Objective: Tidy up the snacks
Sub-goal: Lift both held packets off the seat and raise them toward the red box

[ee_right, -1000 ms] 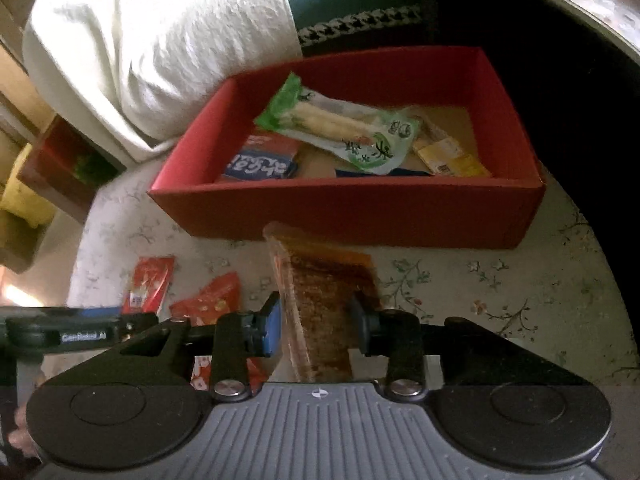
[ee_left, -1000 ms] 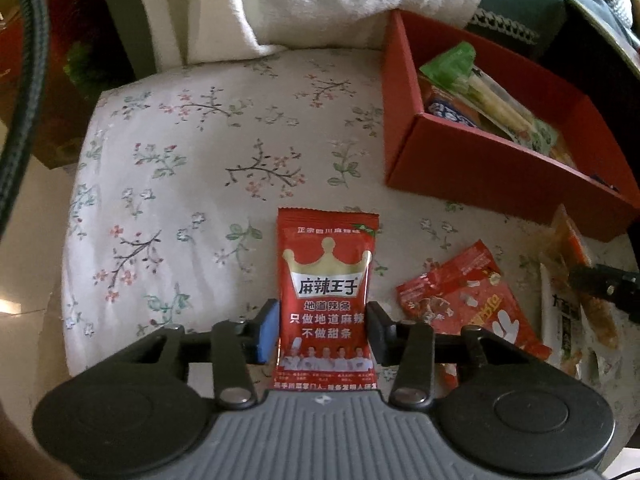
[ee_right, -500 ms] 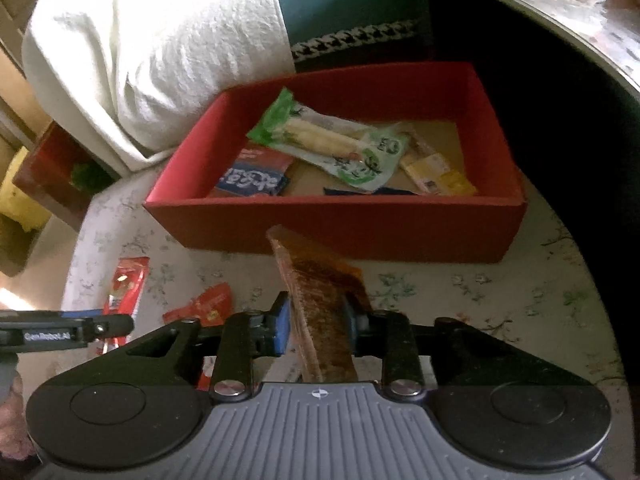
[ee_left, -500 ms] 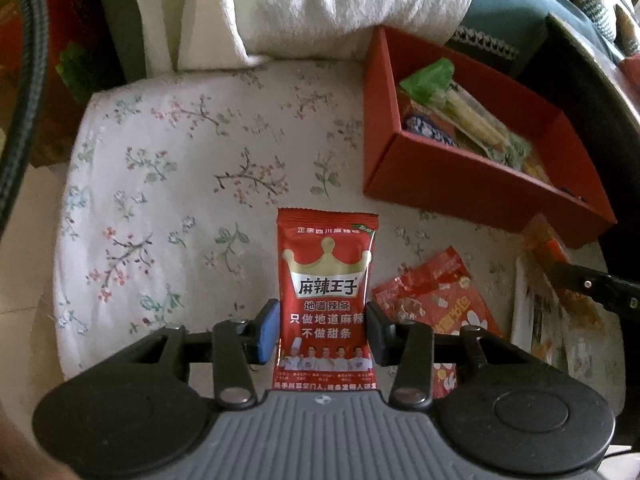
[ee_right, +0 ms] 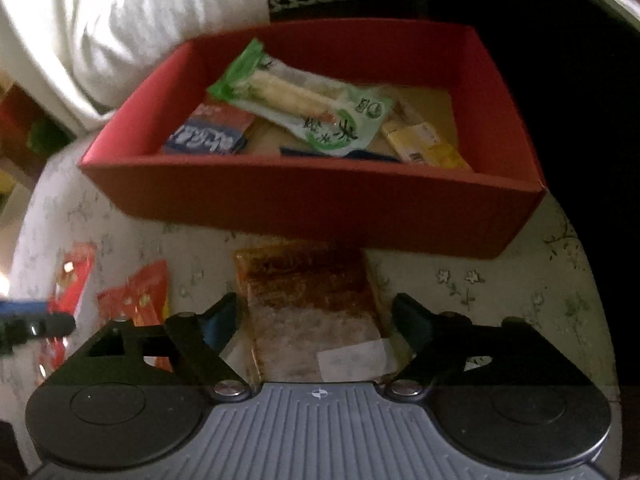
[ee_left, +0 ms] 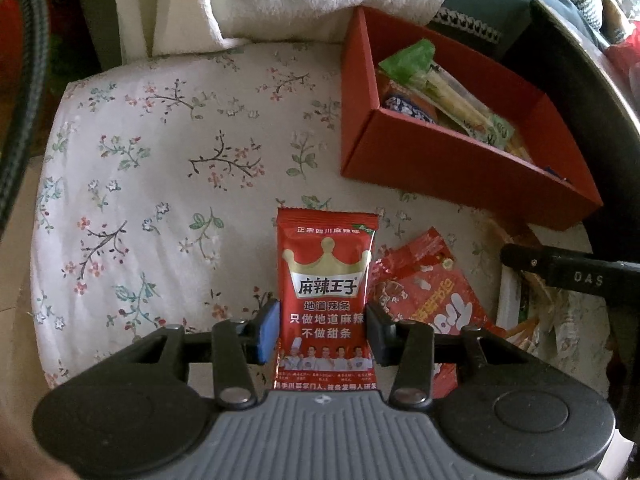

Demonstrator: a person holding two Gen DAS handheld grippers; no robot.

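My left gripper [ee_left: 322,330] is shut on a red spicy-strip packet with a gold crown [ee_left: 326,280], held above the floral cushion [ee_left: 160,184]. My right gripper [ee_right: 316,320] is open, its fingers wide apart either side of a clear packet of brown-orange snack [ee_right: 308,304] that lies flat in front of the red box [ee_right: 312,204]. The red box [ee_left: 440,168] holds a green-and-white packet [ee_right: 304,108], a blue-and-red packet [ee_right: 212,132] and a yellow packet [ee_right: 424,146].
More red packets [ee_left: 428,292] lie on the cushion right of the left gripper, also in the right wrist view [ee_right: 136,296]. A white blanket [ee_left: 280,4] is heaped behind the cushion. A dark table edge [ee_left: 592,92] runs along the right.
My right gripper has opened and let go of the brown-orange packet, which now lies flat before the box. My left gripper has kept its hold and shifted slightly toward the box.
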